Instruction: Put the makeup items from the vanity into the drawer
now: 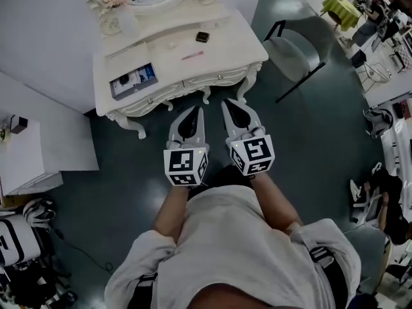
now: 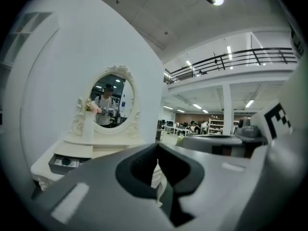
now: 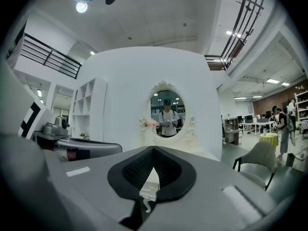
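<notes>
Head view: left gripper (image 1: 195, 111) and right gripper (image 1: 230, 103) side by side short of vanity (image 1: 228, 49), jaws pressed together, empty, likely staged for approach. Compact (image 1: 202, 37) and pink stick (image 1: 192, 55) on top; drawer (image 1: 113, 87) open to receive.

**A:** What stands ahead of the left gripper (image 1: 195, 109) and the right gripper (image 1: 228, 103)?

**B:** A cream vanity (image 1: 225, 56) with an oval mirror (image 3: 167, 114), set against a white wall (image 1: 38, 37).

**A:** And beneath them?

**B:** A dark grey-green floor (image 1: 322, 140), glossy (pale glare shows on it).

**A:** Out to the right gripper's side?

**B:** A grey chair (image 1: 296, 47) on a black frame, near the vanity. Beyond it is a yellow-green table (image 1: 341, 8).

**A:** The left gripper's side?

**B:** A low white cabinet (image 1: 26, 153) by the wall, and farther ahead, white open shelves (image 3: 89, 109).

**A:** Overhead?

**B:** A railed balcony (image 2: 240, 59) with strip lights (image 2: 229, 49) below it.
</notes>
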Demonstrator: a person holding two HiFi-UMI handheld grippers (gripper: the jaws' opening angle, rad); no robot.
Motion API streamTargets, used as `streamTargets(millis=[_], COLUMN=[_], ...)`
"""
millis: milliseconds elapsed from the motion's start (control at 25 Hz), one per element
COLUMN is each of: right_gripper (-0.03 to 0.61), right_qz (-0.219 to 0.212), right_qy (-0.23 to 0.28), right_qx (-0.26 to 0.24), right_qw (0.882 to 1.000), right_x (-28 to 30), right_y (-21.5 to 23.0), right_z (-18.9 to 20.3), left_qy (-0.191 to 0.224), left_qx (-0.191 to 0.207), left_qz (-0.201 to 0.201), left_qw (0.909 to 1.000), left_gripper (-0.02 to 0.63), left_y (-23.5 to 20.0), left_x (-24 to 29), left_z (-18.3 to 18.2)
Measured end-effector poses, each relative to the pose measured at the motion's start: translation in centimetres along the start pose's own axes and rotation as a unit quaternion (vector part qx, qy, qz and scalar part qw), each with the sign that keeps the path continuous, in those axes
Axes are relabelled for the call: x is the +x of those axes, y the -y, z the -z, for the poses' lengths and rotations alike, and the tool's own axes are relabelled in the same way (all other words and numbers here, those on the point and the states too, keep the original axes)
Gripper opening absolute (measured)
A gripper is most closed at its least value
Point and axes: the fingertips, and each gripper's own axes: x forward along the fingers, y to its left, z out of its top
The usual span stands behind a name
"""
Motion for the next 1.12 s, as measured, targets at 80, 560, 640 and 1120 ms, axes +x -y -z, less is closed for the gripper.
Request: streamTargets(millis=[80,560,640,1120], right_gripper=[-0.002,-0.002,-0.002,-0.002], right_qz=[-0.002,-0.040,-0.054,-0.150], right_qy=[-0.008,-0.036,-0.042,-0.103], right_qx=[-0.008,-0.004,0.000,0.015], right_qw=[1.000,0.999,0.998,0.983], right_x=[0.8,10.9,13.1,23.2], right_y=[0.1,7.5,9.1,16.9], right_z=[0.2,0.6,0.6,4.0], left_qy=[-0.004,-0.032,-0.041,-0.111], left_qx=[-0.005,0.001,0.002,0.010], left_qz=[0.004,-0.020,-0.030,-0.085], left_qw=[1.0000,0.9993,0.9987,0.9901], left_gripper=[0.003,0.003,0.003,0.003], left_y=[-0.6,-4.7,-5.4,-7.8], left_x=[0.7,11.8,14.3,26.5], left_z=[0.3,0.1,0.2,2.4])
